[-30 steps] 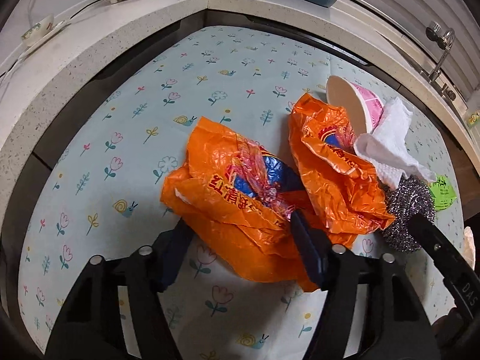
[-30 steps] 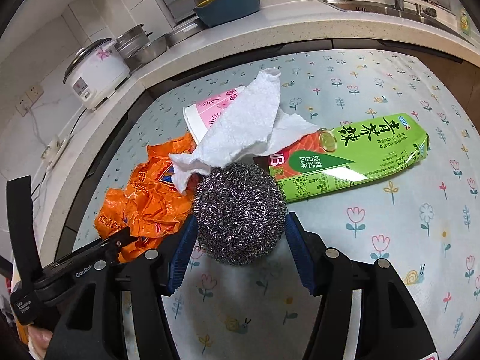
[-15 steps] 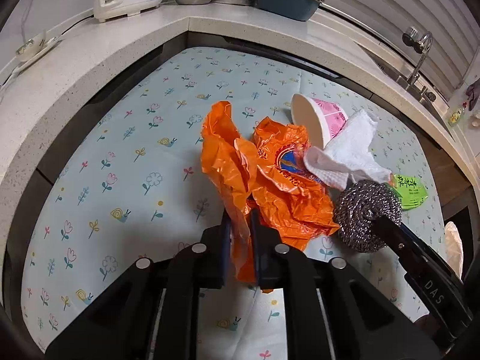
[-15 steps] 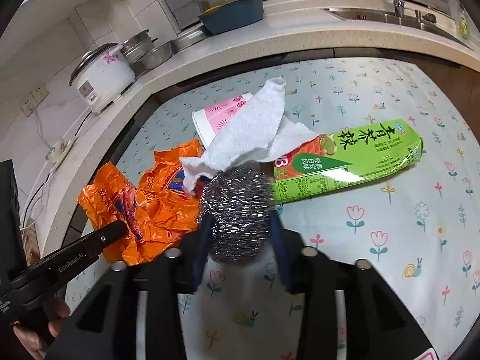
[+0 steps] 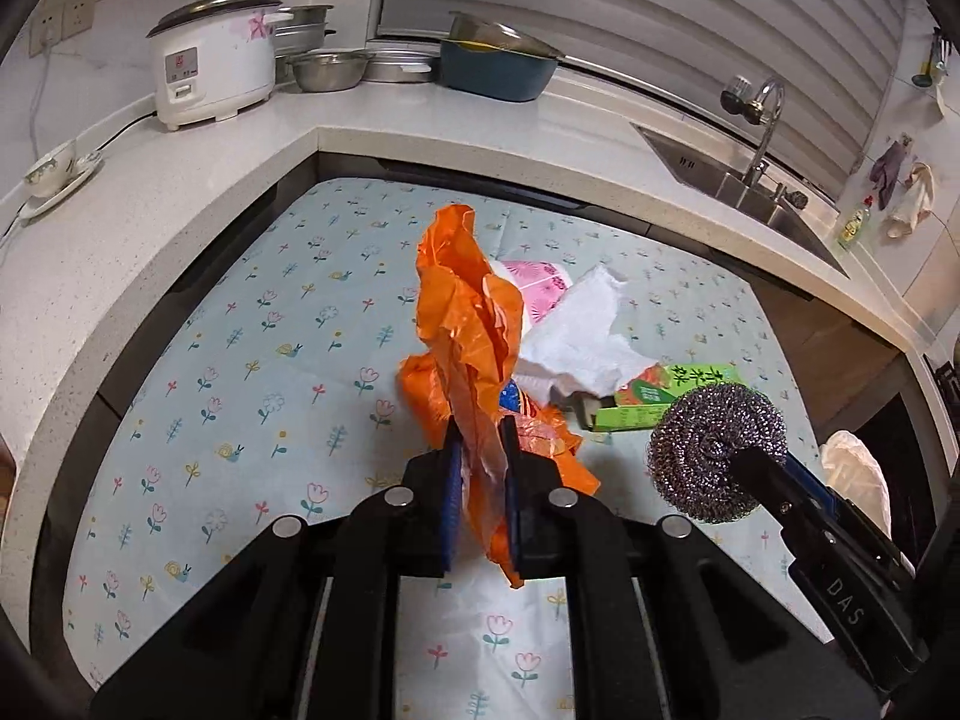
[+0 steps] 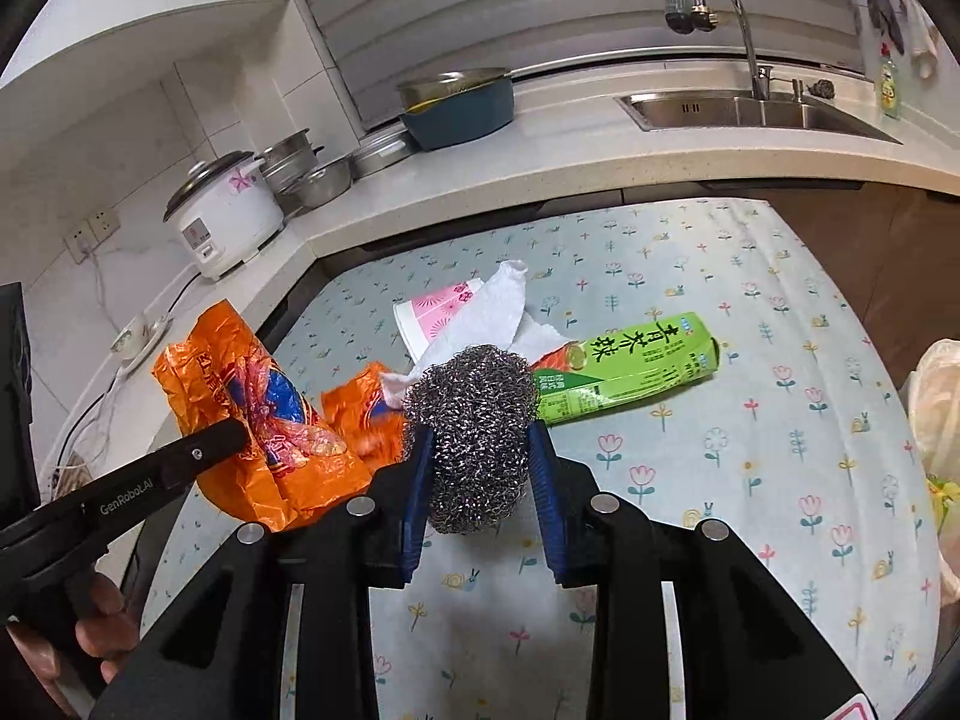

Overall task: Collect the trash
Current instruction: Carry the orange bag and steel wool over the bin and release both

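My left gripper [image 5: 479, 468] is shut on an orange plastic bag [image 5: 462, 306] and holds it up above the flowered tablecloth; the bag also shows in the right wrist view [image 6: 240, 384]. My right gripper [image 6: 477, 468] is shut on a steel wool scourer [image 6: 474, 420], lifted off the cloth; it also shows in the left wrist view [image 5: 714, 450]. A second orange bag [image 6: 360, 408], a pink paper cup [image 6: 432, 315], a white paper towel [image 6: 486, 318] and a green drink carton [image 6: 630, 366] lie on the cloth.
A white plastic bag [image 6: 936, 396] sits at the right edge of the table. The stone counter [image 5: 420, 120] wraps behind, with a rice cooker [image 5: 210, 60], metal bowls [image 5: 327, 69], a blue basin [image 5: 498, 69] and a sink [image 6: 750, 111].
Both grippers closed, the left on the orange bag and the right on the scourer. Both then rose, lifting their items off the cloth.
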The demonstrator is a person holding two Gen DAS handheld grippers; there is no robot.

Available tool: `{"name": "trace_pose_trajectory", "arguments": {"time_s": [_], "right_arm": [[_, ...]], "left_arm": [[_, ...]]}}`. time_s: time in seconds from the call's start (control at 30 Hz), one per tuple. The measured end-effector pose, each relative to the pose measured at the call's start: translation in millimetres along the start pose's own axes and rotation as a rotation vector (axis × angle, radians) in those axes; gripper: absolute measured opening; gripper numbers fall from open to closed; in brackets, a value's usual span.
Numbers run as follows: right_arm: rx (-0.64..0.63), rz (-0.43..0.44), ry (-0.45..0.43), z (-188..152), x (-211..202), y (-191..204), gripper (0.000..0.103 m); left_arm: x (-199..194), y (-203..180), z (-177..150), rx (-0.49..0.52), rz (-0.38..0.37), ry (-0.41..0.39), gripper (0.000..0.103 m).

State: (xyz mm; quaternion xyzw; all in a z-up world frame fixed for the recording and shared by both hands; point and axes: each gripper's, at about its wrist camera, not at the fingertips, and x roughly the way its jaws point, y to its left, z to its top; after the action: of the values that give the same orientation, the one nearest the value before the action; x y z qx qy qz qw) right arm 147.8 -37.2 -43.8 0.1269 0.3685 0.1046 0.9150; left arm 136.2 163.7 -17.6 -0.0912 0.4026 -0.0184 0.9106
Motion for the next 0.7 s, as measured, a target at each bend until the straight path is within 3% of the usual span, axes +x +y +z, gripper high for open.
{"name": "trace_pose_trajectory", "arguments": {"time_s": [0.7], "right_arm": [[0.141, -0.149, -0.149, -9, -104, -102, 0.03]], "left_arm": [[-25, -146, -22, 0.24, -0.182, -0.018, 0.011]]}}
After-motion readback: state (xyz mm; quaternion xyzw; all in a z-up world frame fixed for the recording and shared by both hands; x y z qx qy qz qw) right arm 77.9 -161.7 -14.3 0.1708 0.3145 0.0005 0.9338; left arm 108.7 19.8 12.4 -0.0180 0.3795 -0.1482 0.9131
